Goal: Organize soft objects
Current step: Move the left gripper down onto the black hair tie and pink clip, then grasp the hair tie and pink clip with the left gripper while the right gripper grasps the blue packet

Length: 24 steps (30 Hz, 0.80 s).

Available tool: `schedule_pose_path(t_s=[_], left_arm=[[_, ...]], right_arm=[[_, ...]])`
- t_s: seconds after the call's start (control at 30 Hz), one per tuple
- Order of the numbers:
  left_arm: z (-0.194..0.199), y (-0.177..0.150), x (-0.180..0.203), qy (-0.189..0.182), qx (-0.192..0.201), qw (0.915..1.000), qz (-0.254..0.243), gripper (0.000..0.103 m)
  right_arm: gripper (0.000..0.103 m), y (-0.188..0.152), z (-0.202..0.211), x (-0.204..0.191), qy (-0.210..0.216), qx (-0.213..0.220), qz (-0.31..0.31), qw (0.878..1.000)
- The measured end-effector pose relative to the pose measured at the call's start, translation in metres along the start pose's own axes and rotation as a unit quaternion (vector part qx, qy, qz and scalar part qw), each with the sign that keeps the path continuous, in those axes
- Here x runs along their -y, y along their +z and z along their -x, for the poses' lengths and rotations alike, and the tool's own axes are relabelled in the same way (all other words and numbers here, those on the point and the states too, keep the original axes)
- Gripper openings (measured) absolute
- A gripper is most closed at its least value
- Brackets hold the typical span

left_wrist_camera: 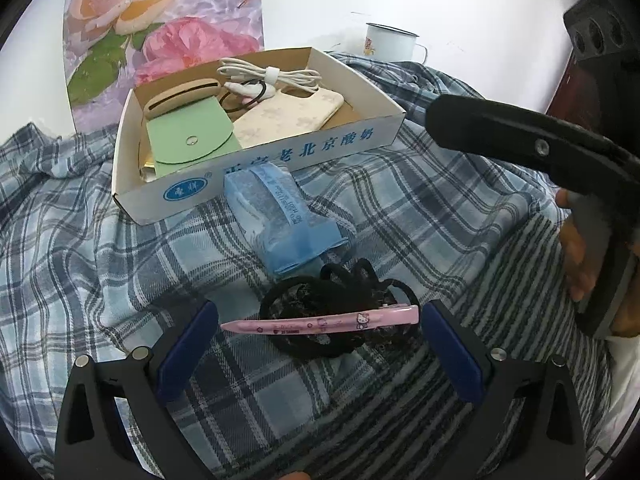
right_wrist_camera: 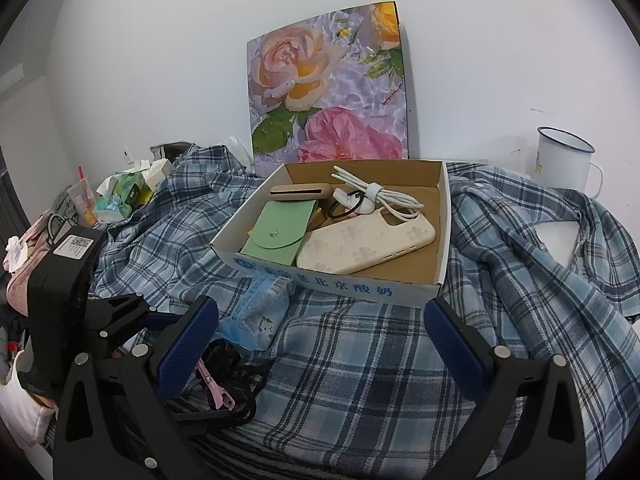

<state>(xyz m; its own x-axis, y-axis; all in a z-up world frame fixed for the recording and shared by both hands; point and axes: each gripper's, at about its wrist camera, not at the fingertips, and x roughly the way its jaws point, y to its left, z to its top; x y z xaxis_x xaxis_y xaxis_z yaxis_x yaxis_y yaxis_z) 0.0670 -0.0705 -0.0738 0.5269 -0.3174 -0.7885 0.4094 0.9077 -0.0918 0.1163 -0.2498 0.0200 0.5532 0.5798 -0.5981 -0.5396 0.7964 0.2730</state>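
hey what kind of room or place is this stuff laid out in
Probably a lived-in home room, maybe a bedroom. A plaid cloth covers the surface, an enamel mug and a floral picture stand against a bare wall, and tissue packs and clutter pile up at the left.

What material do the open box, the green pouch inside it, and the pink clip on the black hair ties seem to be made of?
Box: cardboard, with a raw brown inside and a white printed outside.
Green pouch: probably matte faux leather or silicone; it is smooth, with a snap button.
Pink clip: apparently glossy hard plastic with printed cartoons.
Hair ties: likely black fabric-covered elastic.
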Motion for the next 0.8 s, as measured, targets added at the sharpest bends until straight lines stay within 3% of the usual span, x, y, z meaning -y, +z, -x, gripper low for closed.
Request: schedule_pose_path(t_s=[0.1, 0.3, 0.43, 0.53, 0.6, 0.7, 0.8], left_arm=[[-0.003, 0.000, -0.001, -0.004, -0.003, 1.0000, 0.000, 0.101], [-0.002, 0.000, -0.004, -0.003, 0.004, 1.0000, 0.008, 0.074], [0.001, -0.002, -0.004, -0.004, 0.008, 0.9999, 0.007, 0.065], [0.003, -0.004, -0.005, -0.005, 0.011, 0.9999, 0.010, 0.053], [0.004, -0.004, -0.008, -0.012, 0.015, 0.9996, 0.020, 0.038], [0.007, -0.006, -0.014, -0.026, 0.020, 0.9988, 0.036, 0.036], [0.011, -0.006, -0.016, -0.037, 0.029, 0.9980, 0.042, 0.034]], right_arm=[[0.103, 0.000, 0.000, -0.001, 0.000, -0.001, 0.000, 1.000], [0.102, 0.000, -0.002, -0.001, 0.002, -0.005, 0.001, 1.000], [0.102, 0.004, -0.008, -0.007, 0.029, -0.016, -0.002, 0.999], [0.102, 0.008, -0.020, -0.017, 0.039, -0.039, 0.005, 0.998], [0.102, 0.012, -0.030, -0.024, 0.041, -0.055, 0.015, 0.998], [0.102, 0.018, -0.046, -0.033, 0.057, -0.076, 0.024, 0.995], [0.091, 0.021, -0.062, -0.043, 0.066, -0.097, 0.037, 0.992]])
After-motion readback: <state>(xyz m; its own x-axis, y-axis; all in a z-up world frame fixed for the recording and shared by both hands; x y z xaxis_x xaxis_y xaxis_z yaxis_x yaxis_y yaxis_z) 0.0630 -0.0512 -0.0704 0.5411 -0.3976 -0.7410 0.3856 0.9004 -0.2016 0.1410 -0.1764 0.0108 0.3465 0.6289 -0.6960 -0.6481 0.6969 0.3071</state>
